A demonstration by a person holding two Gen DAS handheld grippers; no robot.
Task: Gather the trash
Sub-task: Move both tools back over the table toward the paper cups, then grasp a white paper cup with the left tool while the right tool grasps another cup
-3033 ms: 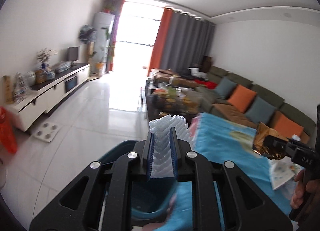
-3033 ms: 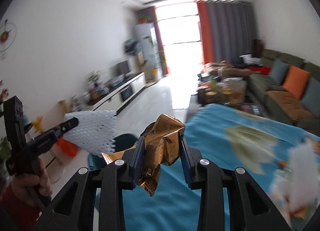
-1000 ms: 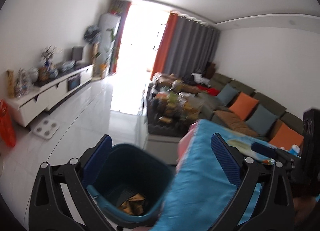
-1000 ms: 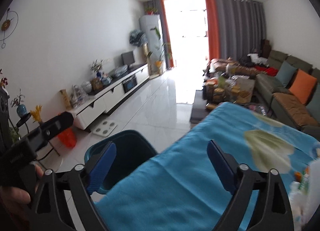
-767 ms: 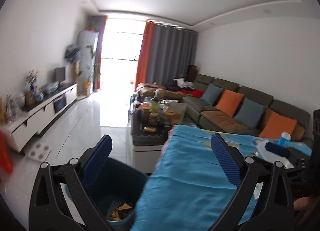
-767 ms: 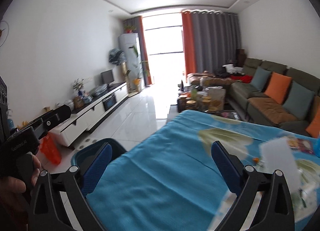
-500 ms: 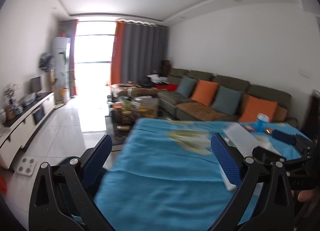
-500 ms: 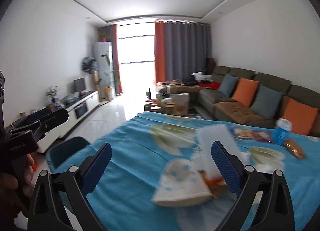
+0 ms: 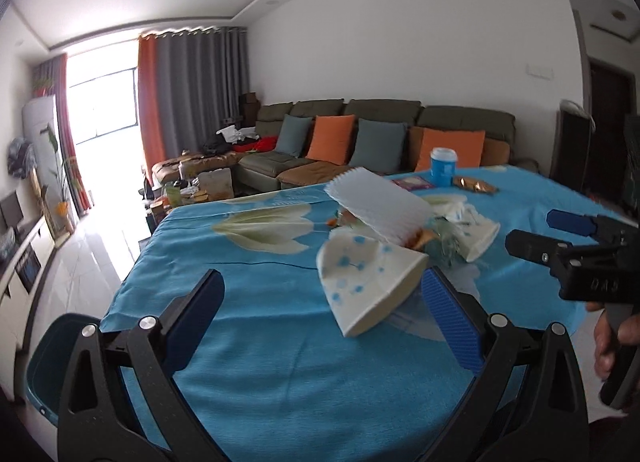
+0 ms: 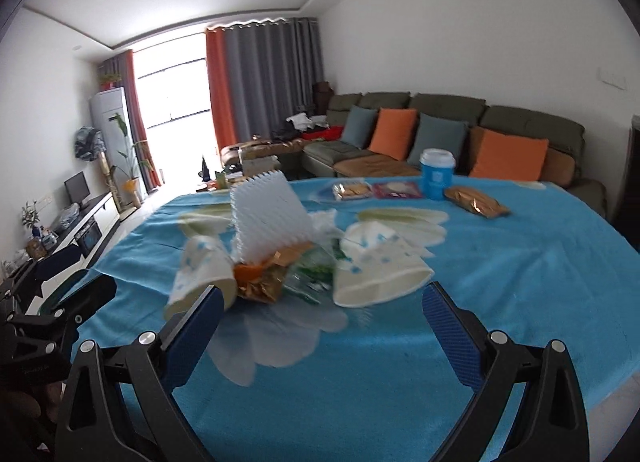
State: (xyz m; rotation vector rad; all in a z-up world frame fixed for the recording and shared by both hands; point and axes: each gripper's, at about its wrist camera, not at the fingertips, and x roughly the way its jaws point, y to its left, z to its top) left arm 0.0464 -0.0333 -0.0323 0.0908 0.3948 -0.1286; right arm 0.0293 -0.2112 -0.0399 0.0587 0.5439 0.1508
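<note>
A heap of trash lies in the middle of the blue tablecloth point(image 9: 280, 342). It holds a crushed white paper cup with blue dots point(image 9: 368, 278), a white foam net sleeve point(image 9: 376, 210) and a second paper cup point(image 9: 476, 234). My left gripper point(image 9: 322, 318) is open and empty, just short of the near cup. In the right wrist view the heap also shows an orange-gold wrapper point(image 10: 264, 282) and a green-white plastic wrapper point(image 10: 312, 278) between the two cups point(image 10: 202, 278) point(image 10: 380, 270). My right gripper point(image 10: 320, 338) is open and empty in front of them.
The teal bin point(image 9: 44, 362) stands on the floor off the table's left corner. At the far side of the table are a blue lidded cup point(image 10: 436, 174), a gold packet point(image 10: 474, 200) and flat snack packets point(image 10: 352, 190). A sofa with cushions runs behind.
Both grippers let go of the foam sleeve and gold wrapper over the bin, then swung right from the bin to face the heap on the table.
</note>
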